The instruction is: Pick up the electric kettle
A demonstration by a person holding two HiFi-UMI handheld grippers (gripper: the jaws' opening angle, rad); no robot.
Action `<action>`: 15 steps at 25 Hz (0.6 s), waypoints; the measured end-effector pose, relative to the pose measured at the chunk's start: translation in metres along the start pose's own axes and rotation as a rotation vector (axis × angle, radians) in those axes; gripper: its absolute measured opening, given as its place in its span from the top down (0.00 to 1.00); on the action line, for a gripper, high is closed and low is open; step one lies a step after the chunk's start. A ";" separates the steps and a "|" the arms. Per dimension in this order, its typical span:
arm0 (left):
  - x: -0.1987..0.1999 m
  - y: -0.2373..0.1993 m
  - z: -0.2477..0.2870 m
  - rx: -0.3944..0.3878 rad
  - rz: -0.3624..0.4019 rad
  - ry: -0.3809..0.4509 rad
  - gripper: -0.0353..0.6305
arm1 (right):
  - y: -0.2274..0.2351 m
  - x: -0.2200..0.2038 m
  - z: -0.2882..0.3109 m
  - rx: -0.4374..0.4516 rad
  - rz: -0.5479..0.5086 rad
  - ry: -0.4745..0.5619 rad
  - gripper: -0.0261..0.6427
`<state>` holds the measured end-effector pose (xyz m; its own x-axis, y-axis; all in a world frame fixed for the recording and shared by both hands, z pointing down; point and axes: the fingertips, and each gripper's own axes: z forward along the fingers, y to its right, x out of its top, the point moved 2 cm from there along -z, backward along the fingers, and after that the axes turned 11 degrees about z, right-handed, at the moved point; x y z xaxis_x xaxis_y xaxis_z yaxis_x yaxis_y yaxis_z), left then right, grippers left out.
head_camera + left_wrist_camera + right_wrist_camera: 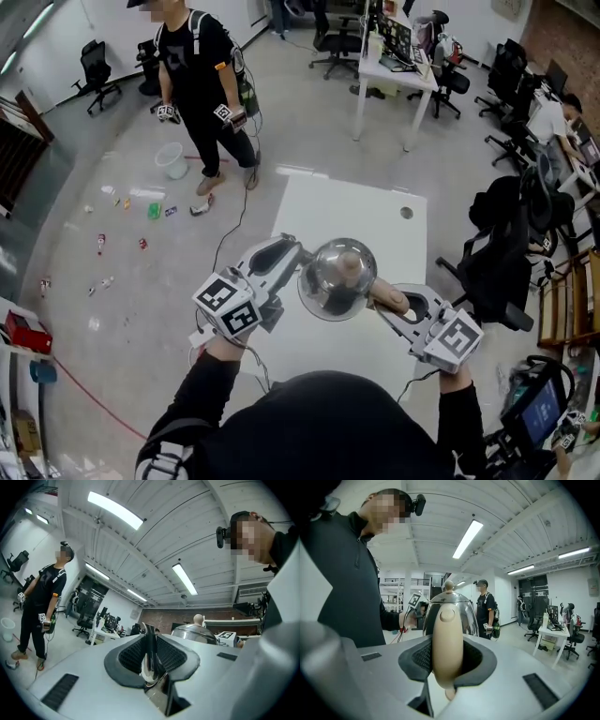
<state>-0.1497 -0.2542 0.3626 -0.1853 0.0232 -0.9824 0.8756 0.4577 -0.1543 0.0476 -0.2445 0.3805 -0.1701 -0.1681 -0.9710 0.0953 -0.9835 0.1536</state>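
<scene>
The electric kettle, polished steel with a beige knob on its lid, hangs in the air over the white table, held between both grippers. My left gripper is shut on the thin steel spout at the kettle's left side. My right gripper is shut on the beige handle, which fills the gap between its pads. In the right gripper view the kettle body stands upright just beyond the handle. In the left gripper view its lid shows past the left gripper.
A person with two grippers stands on the floor beyond the table. A white bucket and small scattered items lie on the floor at left. A black office chair stands at the table's right; a desk behind.
</scene>
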 end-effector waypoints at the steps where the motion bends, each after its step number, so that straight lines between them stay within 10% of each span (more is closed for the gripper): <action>1: 0.004 0.002 -0.002 -0.003 0.004 -0.002 0.82 | -0.003 0.002 -0.001 0.006 -0.001 0.004 0.81; 15: 0.017 0.005 -0.008 -0.008 0.010 0.020 0.82 | -0.012 0.015 -0.003 -0.009 -0.027 -0.004 0.81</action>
<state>-0.1524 -0.2441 0.3458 -0.1851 0.0454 -0.9817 0.8739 0.4646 -0.1433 0.0472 -0.2349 0.3638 -0.1766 -0.1414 -0.9741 0.0991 -0.9872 0.1254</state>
